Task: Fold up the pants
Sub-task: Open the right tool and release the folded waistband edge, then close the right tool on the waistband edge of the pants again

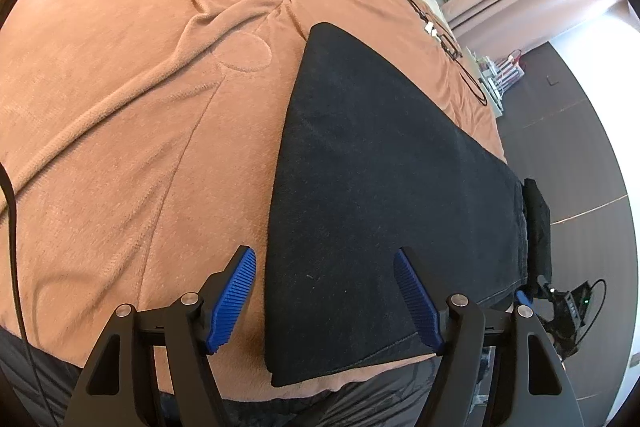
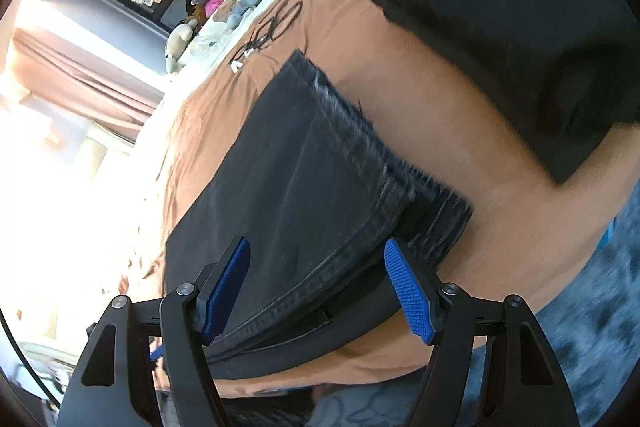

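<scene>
Dark pants (image 2: 304, 187), far end blurred

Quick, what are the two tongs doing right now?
Left tongs: open, empty, over the black pants.
Right tongs: open, gripping nothing, over the pants' waistband.

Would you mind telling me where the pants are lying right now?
The pants lie flat on the orange blanket near the bed's edge, filling the right half of the left wrist view; their waistband shows centre-right in the right wrist view.

free: blanket (image 1: 120, 107) left of pants (image 1: 380, 187) | obstacle: cables (image 1: 448, 39)
</scene>
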### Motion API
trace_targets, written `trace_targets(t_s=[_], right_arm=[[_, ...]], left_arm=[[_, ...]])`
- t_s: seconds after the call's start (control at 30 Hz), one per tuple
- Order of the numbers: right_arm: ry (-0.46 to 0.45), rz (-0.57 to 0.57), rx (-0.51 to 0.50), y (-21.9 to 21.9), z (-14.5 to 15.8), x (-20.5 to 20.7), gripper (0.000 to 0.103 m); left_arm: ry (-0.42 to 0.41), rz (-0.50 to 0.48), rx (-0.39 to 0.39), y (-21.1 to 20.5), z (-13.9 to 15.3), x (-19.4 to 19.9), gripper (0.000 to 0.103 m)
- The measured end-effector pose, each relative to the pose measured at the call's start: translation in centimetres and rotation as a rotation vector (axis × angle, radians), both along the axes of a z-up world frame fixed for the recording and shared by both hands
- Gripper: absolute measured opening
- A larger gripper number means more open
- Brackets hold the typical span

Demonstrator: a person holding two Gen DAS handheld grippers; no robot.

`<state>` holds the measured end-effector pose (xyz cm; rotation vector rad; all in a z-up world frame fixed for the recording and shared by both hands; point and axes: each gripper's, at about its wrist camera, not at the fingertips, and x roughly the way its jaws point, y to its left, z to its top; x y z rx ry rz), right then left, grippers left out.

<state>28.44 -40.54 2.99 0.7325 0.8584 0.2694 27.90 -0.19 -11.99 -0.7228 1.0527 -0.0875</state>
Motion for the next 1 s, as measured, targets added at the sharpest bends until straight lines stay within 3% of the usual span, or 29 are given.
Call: trace_targets(t_s=[0.23, 0.43, 0.63, 0.83, 0.93, 1.0], right_arm=[[0.045, -0.011, 0.048, -0.9, -2.7, 0.8, 0.067], [0.059, -0.074, 0.086, -3.1, -3.5, 1.5, 0.023], [0.016, -0.080, 0.053, -3.4, -2.4, 0.1, 0.007], [0.022, -0.059, 0.063, -3.5, -2.3, -0.7, 0.006], [0.011, -0.036, 0.115, -3.3, -2.6, -0.7, 0.008], [0.007, -0.034, 0.123, -2.8, -2.7, -0.3, 0.022]], left_arm=[[0.006, 0.019, -0.006, 0.5, -0.4, 0.0, 0.073], [0.015, 0.033, -0.015, 0.8, -1.0, -0.2, 0.073], [0.022, 0.035, -0.032, 0.8, -1.5, -0.2, 0.068], [0.018, 0.028, -0.038, 0.3, -1.6, 0.0, 0.067], [0.017, 0.028, -0.037, 0.3, -1.5, -0.1, 0.067], [0.017, 0.028, -0.036, 0.3, -1.5, -0.1, 0.067]])
